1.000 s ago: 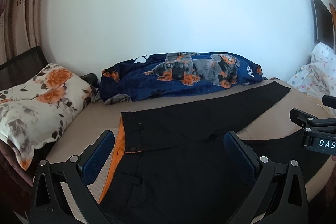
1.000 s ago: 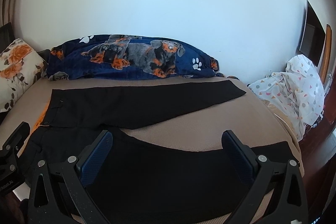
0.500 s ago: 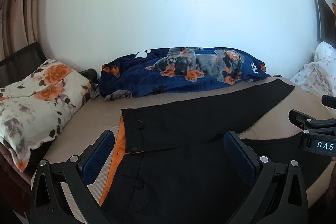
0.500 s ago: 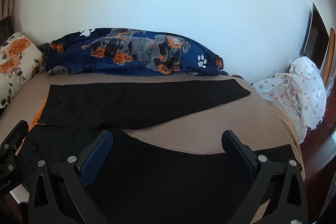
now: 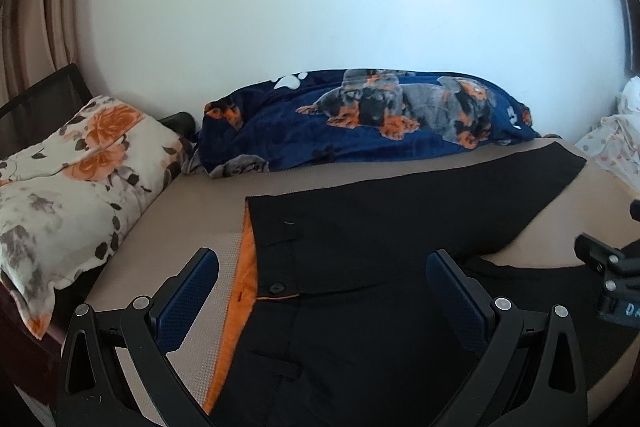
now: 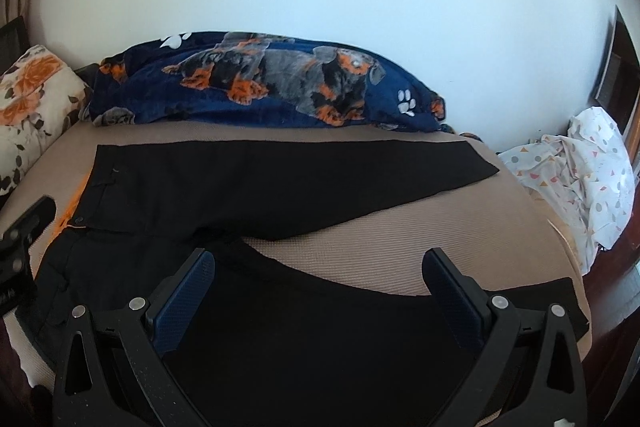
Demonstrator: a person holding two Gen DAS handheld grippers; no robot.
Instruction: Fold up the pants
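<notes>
Black pants (image 5: 384, 227) lie flat on the beige bed, waistband to the left with orange lining (image 5: 246, 259) showing, legs spread apart to the right. In the right wrist view the pants (image 6: 280, 183) show a far leg and a near leg with bare mattress between. My left gripper (image 5: 322, 291) is open and empty above the waistband and button. My right gripper (image 6: 318, 291) is open and empty above the near leg. Part of the right gripper's body (image 5: 612, 279) shows at the left view's right edge.
A navy dog-print blanket (image 6: 272, 87) lies along the wall. A floral pillow (image 5: 68, 187) sits at the left end. A white patterned sheet (image 6: 576, 171) is bunched at the right end. The beige mattress (image 6: 420, 239) ends near the lower right.
Both cameras have tilted or lifted slightly, so the bed sits lower in view. The pants have not moved and both grippers stay open.
</notes>
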